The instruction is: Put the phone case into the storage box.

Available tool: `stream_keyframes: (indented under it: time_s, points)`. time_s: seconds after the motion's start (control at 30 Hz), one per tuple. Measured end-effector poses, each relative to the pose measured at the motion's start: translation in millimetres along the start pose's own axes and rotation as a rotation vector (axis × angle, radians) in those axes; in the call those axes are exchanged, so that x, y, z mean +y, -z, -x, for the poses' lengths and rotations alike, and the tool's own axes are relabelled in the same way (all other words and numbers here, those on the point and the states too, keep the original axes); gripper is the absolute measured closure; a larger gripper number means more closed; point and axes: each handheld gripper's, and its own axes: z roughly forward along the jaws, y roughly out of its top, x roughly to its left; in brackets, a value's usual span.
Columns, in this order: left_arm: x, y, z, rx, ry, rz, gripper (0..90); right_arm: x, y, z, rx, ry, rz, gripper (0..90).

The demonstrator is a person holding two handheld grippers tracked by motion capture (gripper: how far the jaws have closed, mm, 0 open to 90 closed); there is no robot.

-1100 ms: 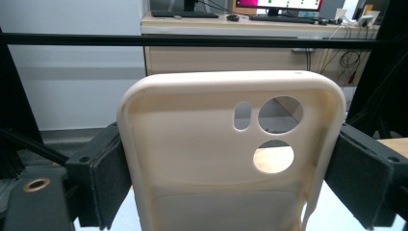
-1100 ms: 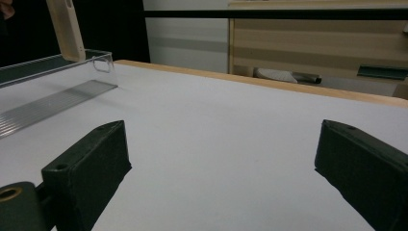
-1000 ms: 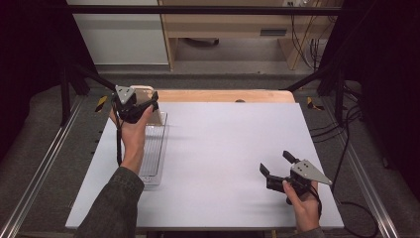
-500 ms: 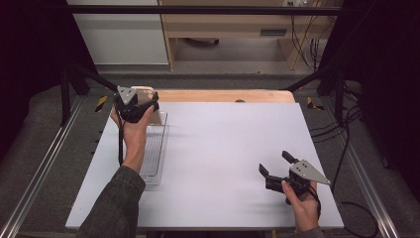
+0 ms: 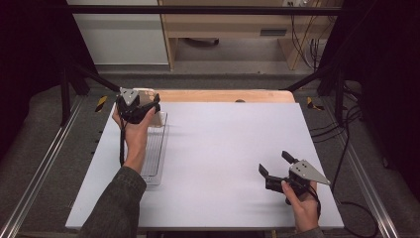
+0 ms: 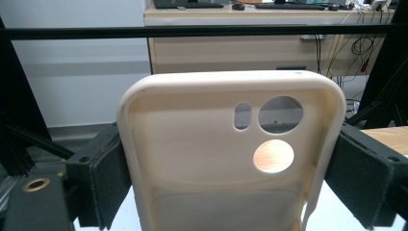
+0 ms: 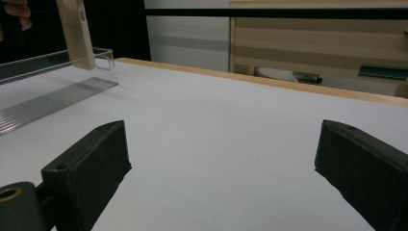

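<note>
At the lower right of the high view the right gripper [image 5: 273,165] rests low over the white table [image 5: 223,148], its jaws spread wide with nothing between them. At the upper left, the left gripper [image 5: 141,106] pinches a cream phone case [image 6: 231,154] by its two long edges, upright above the far end of the clear tray [image 5: 153,158]. The case is thin and flexible; I judge that squeezing harder could bow it until it pops free, or that lowering it tilted could catch the tray's rim.
</note>
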Motion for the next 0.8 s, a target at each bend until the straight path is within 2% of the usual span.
stream_keyframes:
  time_s: [0.8]
  points:
    - [-6.1, -6.8, 0.5, 0.008, 0.002, -0.03, 10.7, 0.4, 1.4, 2.5, -0.003, -0.006, 0.001, 4.7]
